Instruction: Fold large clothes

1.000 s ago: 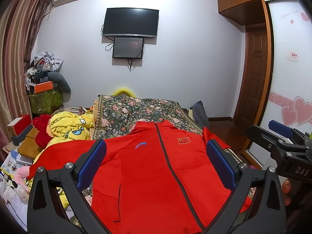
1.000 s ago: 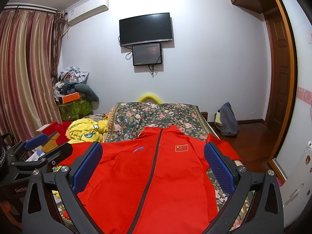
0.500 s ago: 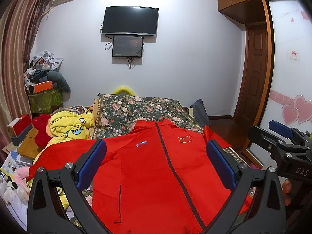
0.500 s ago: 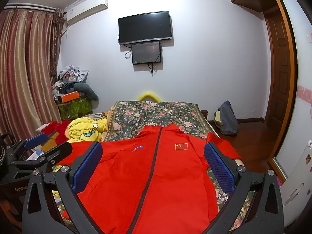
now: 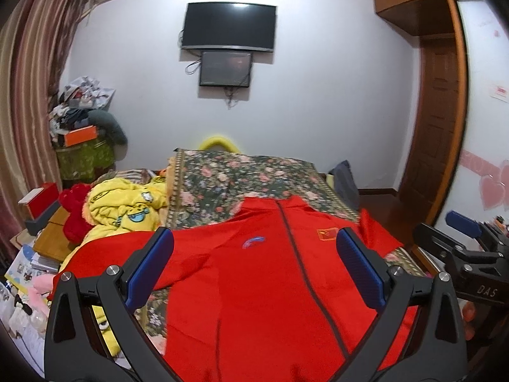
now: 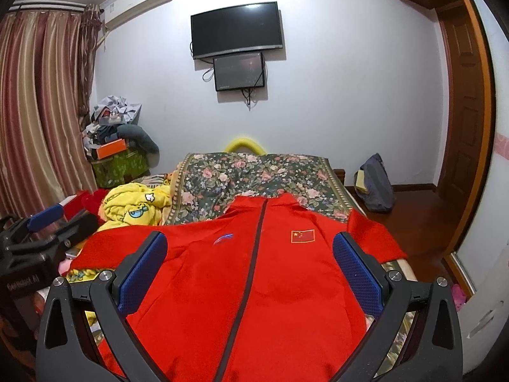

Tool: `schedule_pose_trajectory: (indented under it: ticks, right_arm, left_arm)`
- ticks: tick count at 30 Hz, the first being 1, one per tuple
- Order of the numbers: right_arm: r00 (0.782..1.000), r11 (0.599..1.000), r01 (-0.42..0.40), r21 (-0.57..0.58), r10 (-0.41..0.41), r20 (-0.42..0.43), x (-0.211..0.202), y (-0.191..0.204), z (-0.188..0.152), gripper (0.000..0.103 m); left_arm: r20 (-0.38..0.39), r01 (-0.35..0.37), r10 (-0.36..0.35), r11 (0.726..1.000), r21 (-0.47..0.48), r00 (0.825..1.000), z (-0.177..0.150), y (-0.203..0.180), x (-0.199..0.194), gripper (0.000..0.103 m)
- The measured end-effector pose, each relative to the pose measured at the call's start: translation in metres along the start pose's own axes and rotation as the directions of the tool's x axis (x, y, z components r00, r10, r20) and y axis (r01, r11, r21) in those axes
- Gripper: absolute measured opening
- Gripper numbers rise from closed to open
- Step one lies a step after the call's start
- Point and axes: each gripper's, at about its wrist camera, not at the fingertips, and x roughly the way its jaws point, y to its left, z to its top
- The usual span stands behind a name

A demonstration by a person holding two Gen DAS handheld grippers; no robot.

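1. Left wrist view: the bed [image 5: 254, 178] fills the middle of the frame under a floral cover.
2. A red jacket [image 5: 270, 286] lies flat, zipped, front up, across the lower centre, its collar toward the far wall.
3. A TV [image 5: 227, 28] hangs upper centre on the wall.
4. A yellow blanket [image 5: 127, 203] is heaped at mid-left, beside the bed.
5. The left gripper [image 5: 254, 267] hovers over the jacket, jaws wide apart and empty.
6. Right wrist view: the right gripper [image 6: 249, 270] hangs likewise over the jacket [image 6: 248, 286], spread and empty.
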Motion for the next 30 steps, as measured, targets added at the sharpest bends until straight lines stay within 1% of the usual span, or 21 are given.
schedule_pose_trajectory:
  ticks: [4,7,9,10,12,14,15,17,18,19,21,24,26,28,30]
  right_arm:
    - [1.0,1.0,-0.018,0.004,0.018,-0.024,0.027,-0.002,0.003,0.103]
    - [0.999,1.0,-0.026,0.009,0.026,-0.045,0.048,-0.004,0.005,0.103]
    - [0.998,1.0,-0.025,0.013,0.025,-0.064,0.059,-0.007,0.005,0.103]
    - [0.997,1.0,-0.023,0.012,0.024,-0.072,0.069,-0.008,0.005,0.103]
    - [0.997,1.0,0.006,0.005,-0.006,-0.08,0.083,-0.009,0.005,0.103]
    - [0.994,1.0,0.028,-0.004,-0.028,-0.103,0.099,-0.009,0.003,0.103]
    - [0.992,1.0,0.028,-0.007,-0.029,-0.123,0.106,-0.01,0.001,0.103]
    - [0.985,1.0,0.028,-0.009,-0.029,-0.172,0.124,-0.009,-0.003,0.103]
    - [0.98,1.0,0.025,-0.012,-0.027,-0.197,0.133,-0.009,-0.006,0.103]
    - [0.974,1.0,0.02,-0.014,-0.022,-0.226,0.14,-0.009,-0.01,0.103]
    - [0.96,1.0,0.011,-0.021,-0.016,-0.28,0.157,-0.008,-0.015,0.103]
    - [0.92,0.999,-0.017,-0.033,0.003,-0.391,0.184,-0.004,-0.028,0.103]
    - [0.895,0.998,-0.033,-0.053,0.006,-0.446,0.199,0.0,-0.033,0.103]
    - [0.873,0.996,-0.049,-0.073,0.007,-0.487,0.211,0.004,-0.036,0.103]
    - [0.859,0.994,-0.064,-0.088,0.01,-0.512,0.218,0.006,-0.04,0.103]
  left_arm:
    - [-0.029,-0.062,0.062,0.998,-0.016,0.998,0.006,0.025,0.03,0.103]
    - [-0.052,-0.131,0.13,0.991,-0.008,0.99,0.005,0.044,0.055,0.103]
    - [-0.089,-0.131,0.129,0.991,-0.02,0.988,0.001,0.06,0.073,0.103]
    - [-0.112,-0.132,0.128,0.991,-0.037,0.985,-0.001,0.069,0.082,0.103]
    - [-0.165,-0.141,0.125,0.986,-0.088,0.978,-0.009,0.09,0.099,0.103]
    - [-0.235,-0.181,0.145,0.973,-0.14,0.961,-0.022,0.115,0.121,0.103]
    - [-0.276,-0.19,0.141,0.968,-0.161,0.951,-0.029,0.127,0.132,0.102]
    - [-0.338,-0.201,0.124,0.958,-0.203,0.933,-0.043,0.149,0.147,0.096]
    - [-0.365,-0.213,0.121,0.951,-0.222,0.923,-0.05,0.162,0.156,0.096]
    - [-0.391,-0.231,0.123,0.943,-0.242,0.912,-0.058,0.175,0.162,0.096]
    - [-0.422,-0.263,0.119,0.917,-0.3,0.899,-0.073,0.202,0.168,0.096]
    - [-0.451,-0.309,0.11,0.866,-0.393,0.885,-0.096,0.241,0.168,0.096]
    - [-0.48,-0.342,0.103,0.828,-0.444,0.871,-0.111,0.265,0.169,0.096]
    - [-0.506,-0.378,0.107,0.797,-0.472,0.856,-0.123,0.286,0.17,0.096]
    - [-0.522,-0.393,0.094,0.771,-0.501,0.848,-0.134,0.304,0.167,0.096]
